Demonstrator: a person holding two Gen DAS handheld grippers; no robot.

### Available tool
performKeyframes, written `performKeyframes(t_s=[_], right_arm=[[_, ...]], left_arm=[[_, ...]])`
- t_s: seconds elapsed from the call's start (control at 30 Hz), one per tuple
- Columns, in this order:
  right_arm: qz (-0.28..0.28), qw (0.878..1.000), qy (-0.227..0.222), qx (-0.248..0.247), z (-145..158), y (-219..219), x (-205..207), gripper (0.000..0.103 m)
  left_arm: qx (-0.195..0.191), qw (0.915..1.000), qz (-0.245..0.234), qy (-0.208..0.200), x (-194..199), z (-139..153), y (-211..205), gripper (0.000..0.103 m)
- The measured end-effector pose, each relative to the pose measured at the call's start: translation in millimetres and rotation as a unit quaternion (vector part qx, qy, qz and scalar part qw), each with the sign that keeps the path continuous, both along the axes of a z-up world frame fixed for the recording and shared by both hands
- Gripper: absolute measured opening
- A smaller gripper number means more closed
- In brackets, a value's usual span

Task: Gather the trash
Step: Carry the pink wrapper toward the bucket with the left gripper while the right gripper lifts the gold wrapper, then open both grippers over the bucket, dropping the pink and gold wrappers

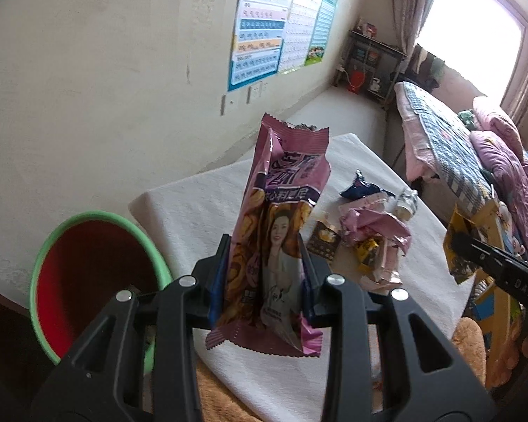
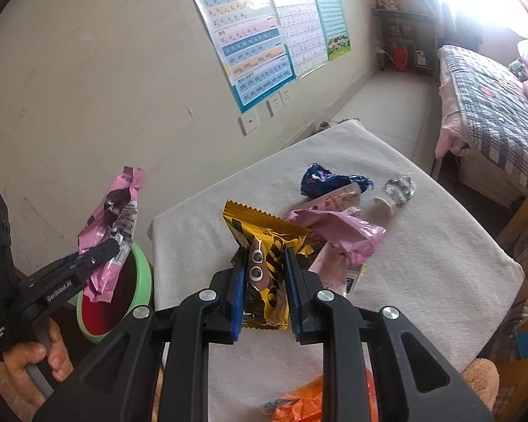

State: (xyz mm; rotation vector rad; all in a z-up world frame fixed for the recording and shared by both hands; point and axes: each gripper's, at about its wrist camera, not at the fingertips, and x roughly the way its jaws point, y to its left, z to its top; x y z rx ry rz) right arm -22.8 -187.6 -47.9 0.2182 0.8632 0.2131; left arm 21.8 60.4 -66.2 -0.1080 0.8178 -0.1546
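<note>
- Trash is lying in a loose heap (image 2: 338, 232) toward the far right part of the white-covered table (image 2: 440, 281): a crumpled pink wrapper (image 2: 338, 228), a dark blue wrapper (image 2: 320, 179) behind it, and a small clear crushed cup (image 2: 397, 190) nearest the table's right edge.
- Left gripper (image 1: 264, 277) is clamping a tall pink snack bag (image 1: 281, 218) between its two fingers; the jaws are standing partly apart with the bag filling the gap, and the bag is sticking upright above them.
- Right gripper (image 2: 265, 281) is pinching a yellow snack packet (image 2: 267, 263), jaws nearly together on it, holding it above the table's near middle.
- A red bin with a green rim (image 1: 98, 274) is sitting off the table's left edge, below the pink bag as the right wrist view shows it.
- A person's hand (image 2: 35, 362) is gripping the left tool's handle.
- An orange wrapper (image 2: 299, 404) is lying at the table's near edge.
</note>
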Motion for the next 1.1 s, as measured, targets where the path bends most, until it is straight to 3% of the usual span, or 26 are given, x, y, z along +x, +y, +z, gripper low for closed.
performKeyframes(t_s=[0.2,0.53,0.83,1.1], right_arm=[[0.033,0.999,-0.004,-0.008,3,27,10,0.021],[0.123,0.992,-0.004,-0.029,-2,108,24,0.021],[0.193,0.98,0.007,-0.042,-14,173,26,0.022],[0.219,0.975,-0.004,-0.04,-10,220,40,0.022]], left_arm=[[0.004,0.9995,0.03,-0.002,-2,-3,26,0.033],[-0.002,0.9965,0.083,0.007,-15,-14,78,0.033],[-0.009,0.9894,0.143,0.027,-30,-31,132,0.033],[-0.01,0.9833,0.176,0.047,-34,-46,159,0.033]])
